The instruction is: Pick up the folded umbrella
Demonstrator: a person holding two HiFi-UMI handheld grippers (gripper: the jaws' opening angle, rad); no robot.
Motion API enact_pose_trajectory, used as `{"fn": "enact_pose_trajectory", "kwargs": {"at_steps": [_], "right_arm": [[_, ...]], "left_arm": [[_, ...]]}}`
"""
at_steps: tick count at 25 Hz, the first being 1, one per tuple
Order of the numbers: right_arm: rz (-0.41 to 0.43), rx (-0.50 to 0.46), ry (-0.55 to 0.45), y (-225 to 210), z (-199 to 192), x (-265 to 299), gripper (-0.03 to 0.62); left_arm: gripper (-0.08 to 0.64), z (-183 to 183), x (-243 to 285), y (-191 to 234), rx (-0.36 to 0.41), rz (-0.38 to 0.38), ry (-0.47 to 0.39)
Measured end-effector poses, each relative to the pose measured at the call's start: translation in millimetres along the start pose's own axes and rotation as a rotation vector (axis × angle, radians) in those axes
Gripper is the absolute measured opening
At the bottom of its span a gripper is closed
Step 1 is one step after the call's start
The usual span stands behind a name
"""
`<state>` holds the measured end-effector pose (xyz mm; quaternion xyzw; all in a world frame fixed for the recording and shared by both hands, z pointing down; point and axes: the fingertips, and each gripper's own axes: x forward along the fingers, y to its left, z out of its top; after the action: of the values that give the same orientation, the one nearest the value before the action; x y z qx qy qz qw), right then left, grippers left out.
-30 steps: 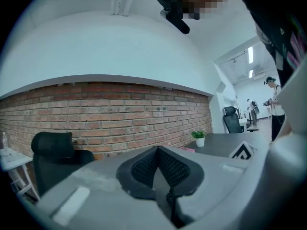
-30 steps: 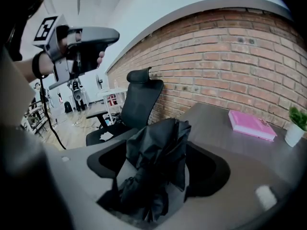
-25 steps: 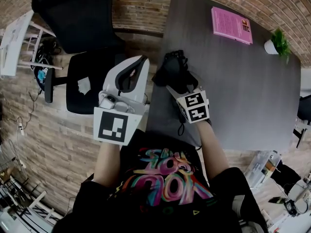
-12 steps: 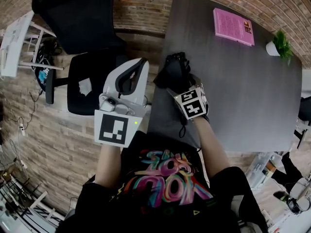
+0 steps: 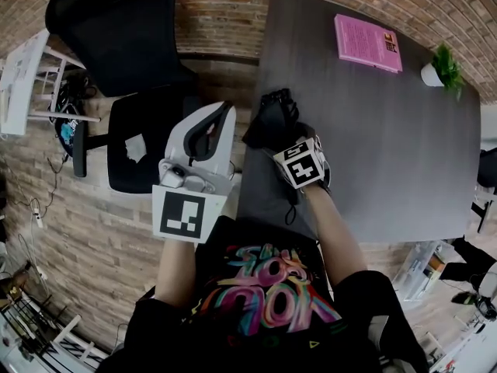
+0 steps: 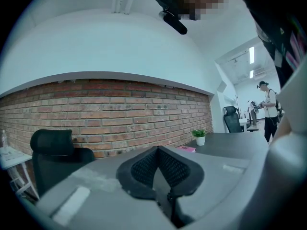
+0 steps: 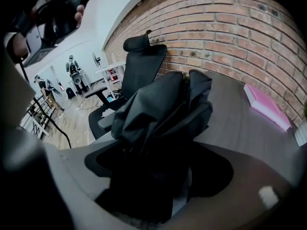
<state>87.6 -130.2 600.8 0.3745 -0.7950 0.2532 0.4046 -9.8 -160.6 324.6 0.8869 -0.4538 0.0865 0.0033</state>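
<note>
The folded black umbrella (image 5: 268,119) lies at the left edge of the dark grey table (image 5: 373,146). My right gripper (image 5: 286,140) is tipped down over its near end. In the right gripper view the umbrella's crumpled fabric (image 7: 163,109) fills the gap between the two jaws. The jaws have just been opening and stand wide, so the pads do not press on it. My left gripper (image 5: 221,113) hangs to the left of the table, above the black office chair (image 5: 140,68). Its pads (image 6: 157,150) meet with nothing between them.
A pink book (image 5: 367,42) and a small potted plant (image 5: 443,67) sit at the table's far end. A brick wall runs behind the table and chair. A white rack (image 5: 23,68) stands far left, and a person (image 6: 268,110) stands in the background room.
My right gripper has sunk lower over the umbrella and tipped further downward. The left gripper has stayed where it was.
</note>
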Motion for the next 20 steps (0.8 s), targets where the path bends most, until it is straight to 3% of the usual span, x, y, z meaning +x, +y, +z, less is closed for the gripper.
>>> {"fn": "enact_pose_trajectory", "kwargs": {"at_steps": [6, 12, 20], "right_arm": [[-0.011, 0.016, 0.004, -2.4, -0.2, -1.8, 0.348], [0.007, 0.104, -0.016, -6.6, -0.9, -5.5, 0.294], [0.031, 0.151, -0.036, 1.0, -4.1, -14.5, 0.272]], "left_arm": [[0.002, 2.5, -0.5, 1.3, 0.002, -0.005, -0.005], [0.002, 6.9, -4.7, 3.7, 0.003, -0.003, -0.017], [0.002, 15.3, -11.1, 7.5, 0.003, 0.004, -0.04]]}}
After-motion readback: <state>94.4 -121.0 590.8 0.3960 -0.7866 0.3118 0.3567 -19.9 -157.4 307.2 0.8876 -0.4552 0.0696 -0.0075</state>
